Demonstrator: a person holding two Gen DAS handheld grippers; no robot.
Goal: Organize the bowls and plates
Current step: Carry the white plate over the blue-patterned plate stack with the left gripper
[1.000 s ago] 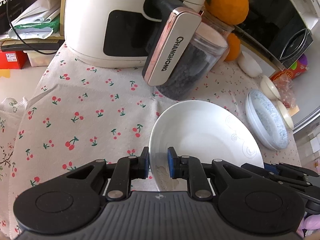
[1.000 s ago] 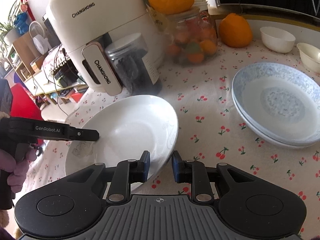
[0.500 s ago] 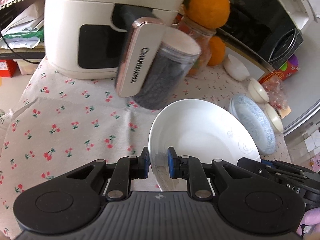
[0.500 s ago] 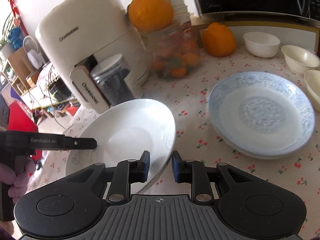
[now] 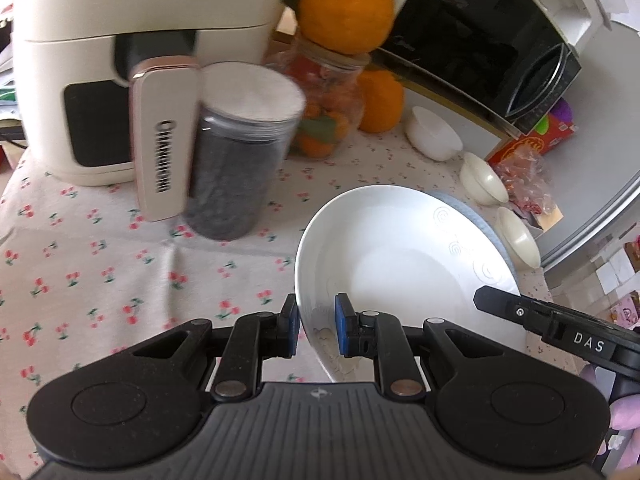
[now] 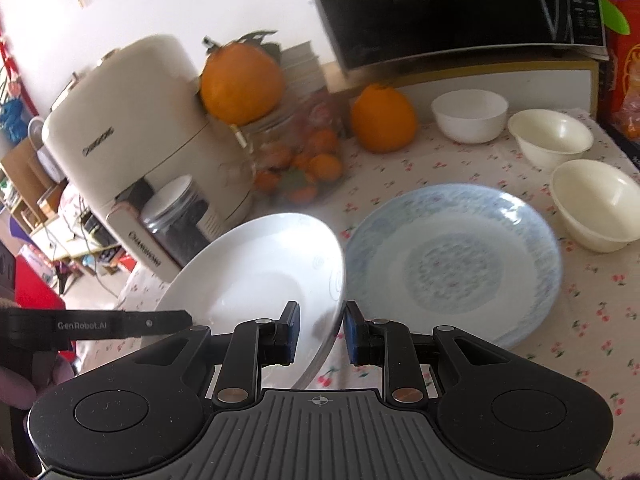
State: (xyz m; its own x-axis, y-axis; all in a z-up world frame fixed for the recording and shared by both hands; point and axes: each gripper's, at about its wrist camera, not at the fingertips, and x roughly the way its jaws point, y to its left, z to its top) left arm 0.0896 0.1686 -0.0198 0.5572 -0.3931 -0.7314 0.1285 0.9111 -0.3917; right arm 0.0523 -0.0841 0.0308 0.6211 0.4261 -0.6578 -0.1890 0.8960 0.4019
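A white plate is held off the table, tilted, by both grippers. My left gripper is shut on its near rim. My right gripper is shut on the opposite rim of the white plate. A stack of blue-patterned plates lies on the cherry tablecloth just right of it; in the left wrist view only its edge shows behind the white plate. A white bowl and two cream bowls stand beyond.
A cream air fryer, a dark jar, a glass jar of small oranges with a big orange on top, another orange and a black microwave line the back. Red packets lie at the right.
Both grippers have carried the white plate to the right, toward the blue plate stack. Its edge now reaches the stack's left rim. Grips are unchanged.
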